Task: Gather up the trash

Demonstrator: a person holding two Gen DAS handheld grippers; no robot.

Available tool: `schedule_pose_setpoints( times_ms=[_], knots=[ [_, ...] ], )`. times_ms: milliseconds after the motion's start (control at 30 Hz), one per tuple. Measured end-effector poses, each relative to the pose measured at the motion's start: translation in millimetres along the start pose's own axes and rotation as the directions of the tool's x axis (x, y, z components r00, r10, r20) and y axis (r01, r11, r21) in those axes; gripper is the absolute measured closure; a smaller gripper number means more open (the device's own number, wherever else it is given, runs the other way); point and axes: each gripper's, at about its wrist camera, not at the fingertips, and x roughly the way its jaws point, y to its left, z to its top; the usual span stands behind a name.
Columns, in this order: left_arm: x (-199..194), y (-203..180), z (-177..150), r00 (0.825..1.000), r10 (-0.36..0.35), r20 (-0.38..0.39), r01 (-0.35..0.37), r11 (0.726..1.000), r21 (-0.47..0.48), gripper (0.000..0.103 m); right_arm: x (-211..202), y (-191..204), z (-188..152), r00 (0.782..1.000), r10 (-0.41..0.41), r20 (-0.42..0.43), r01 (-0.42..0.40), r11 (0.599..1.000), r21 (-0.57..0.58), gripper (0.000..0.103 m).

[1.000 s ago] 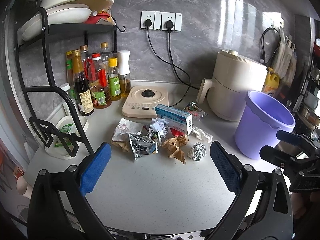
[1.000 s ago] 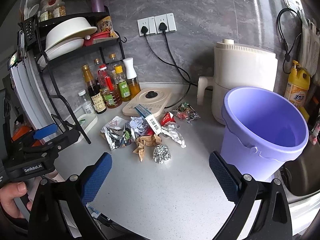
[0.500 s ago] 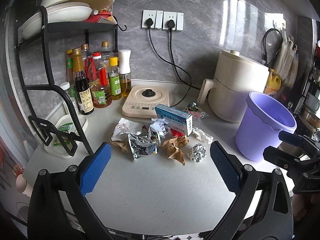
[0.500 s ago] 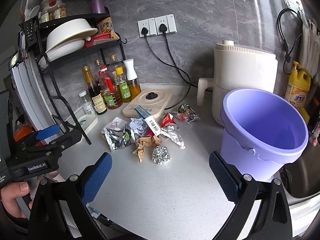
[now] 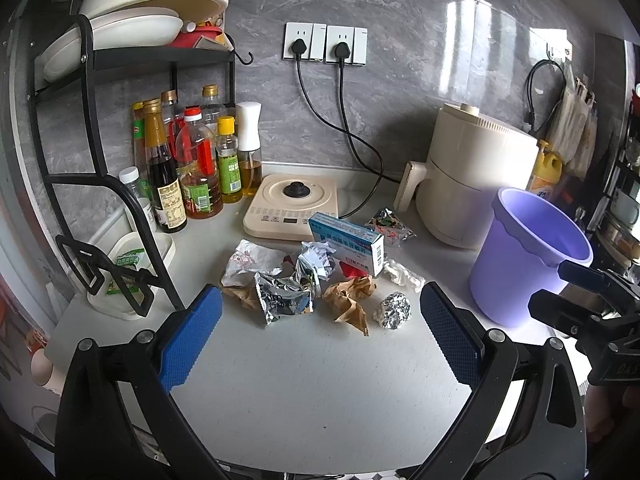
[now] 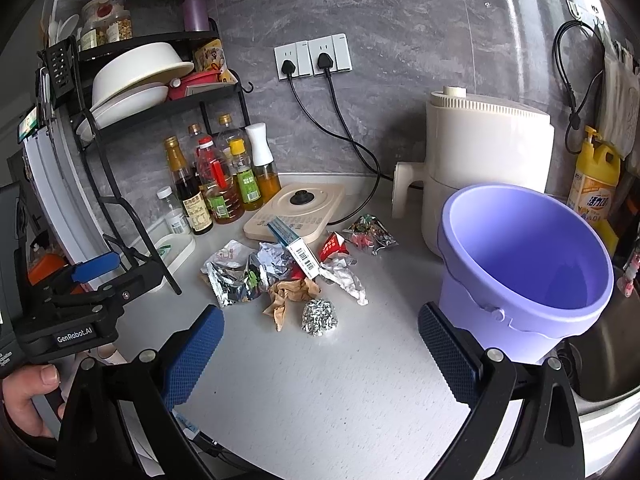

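Note:
A heap of trash lies mid-counter: a foil ball (image 5: 393, 311) (image 6: 319, 317), crumpled brown paper (image 5: 349, 299) (image 6: 289, 296), a silver foil pouch (image 5: 282, 297) (image 6: 230, 284), a blue-white carton (image 5: 347, 243) (image 6: 296, 248), a white wrapper (image 5: 250, 261) and a shiny candy wrapper (image 5: 390, 227) (image 6: 370, 233). An empty purple bucket (image 5: 530, 254) (image 6: 524, 268) stands to the right of the heap. My left gripper (image 5: 318, 334) hangs open in front of the heap, holding nothing. My right gripper (image 6: 320, 354) is open too, near the bucket's base.
A black rack (image 5: 104, 184) with bowls and sauce bottles (image 5: 188, 172) fills the left. A cream hotplate (image 5: 292, 206) and a cream air fryer (image 5: 472, 172) stand behind the heap, cords running to wall sockets (image 5: 324, 44). A sink (image 6: 600, 364) lies right of the bucket.
Both grippers have drifted only slightly; the views shift a little. Nothing on the counter moved and both stay open.

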Motion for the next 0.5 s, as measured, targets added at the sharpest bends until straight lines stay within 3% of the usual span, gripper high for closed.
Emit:
schedule_pose_setpoints(
  times_ms=[500],
  knots=[
    [12, 3, 11, 1.0, -0.022, -0.002, 0.022, 1.0, 0.014, 0.005, 6, -1, 4, 1.0, -0.018, 0.007, 0.018, 1.0, 0.019, 0.008]
  ],
)
